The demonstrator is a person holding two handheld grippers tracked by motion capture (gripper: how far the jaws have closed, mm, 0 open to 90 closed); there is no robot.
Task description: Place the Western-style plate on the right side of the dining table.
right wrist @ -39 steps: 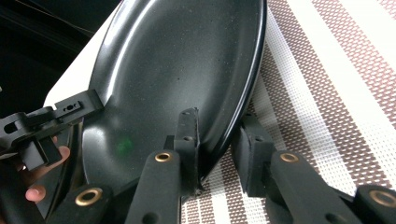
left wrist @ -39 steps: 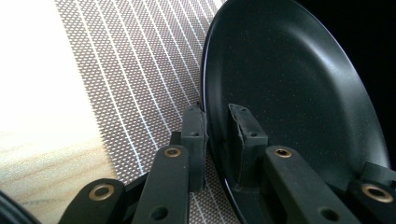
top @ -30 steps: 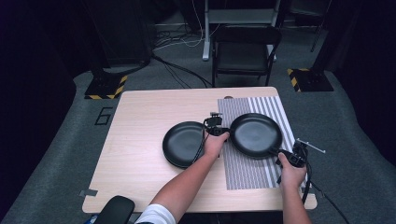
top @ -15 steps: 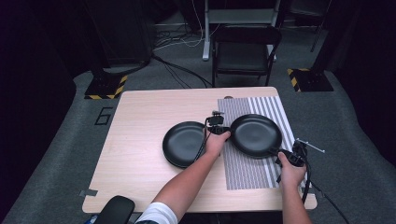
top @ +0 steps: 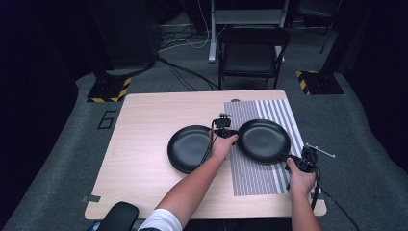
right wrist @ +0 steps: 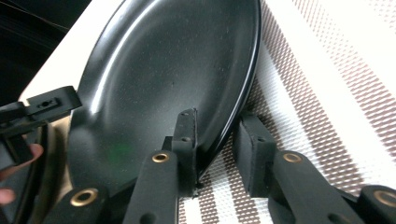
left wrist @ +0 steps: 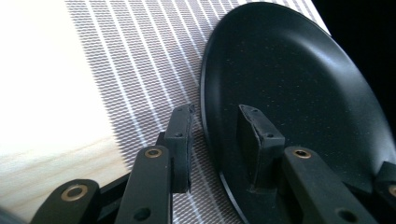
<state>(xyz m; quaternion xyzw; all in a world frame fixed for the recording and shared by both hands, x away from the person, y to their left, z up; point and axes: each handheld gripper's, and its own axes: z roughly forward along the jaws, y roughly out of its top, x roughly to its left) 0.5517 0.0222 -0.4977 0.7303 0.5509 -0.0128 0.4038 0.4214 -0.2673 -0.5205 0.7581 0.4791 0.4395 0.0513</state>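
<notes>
1. Two black plates lie side by side on the wooden table [top: 144, 144]: the right plate [top: 263, 140] on the striped mat [top: 255, 173] near the table's right edge, the left plate [top: 188, 147] on bare wood at mid-table.
2. The left gripper [left wrist: 215, 140] straddles the right plate's left rim, jaws apart, one inside and one outside.
3. The right gripper [right wrist: 217, 140] straddles that plate's near-right rim, jaws likewise spread, not clamped.

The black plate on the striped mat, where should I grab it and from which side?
Probably by the thin rim, at two opposite edges. The plate lies flat on the striped mat, so only its raised lip offers a hold. The left gripper already straddles the rim on its side, one jaw inside, one outside, and the right gripper does likewise at the near right edge.
</notes>
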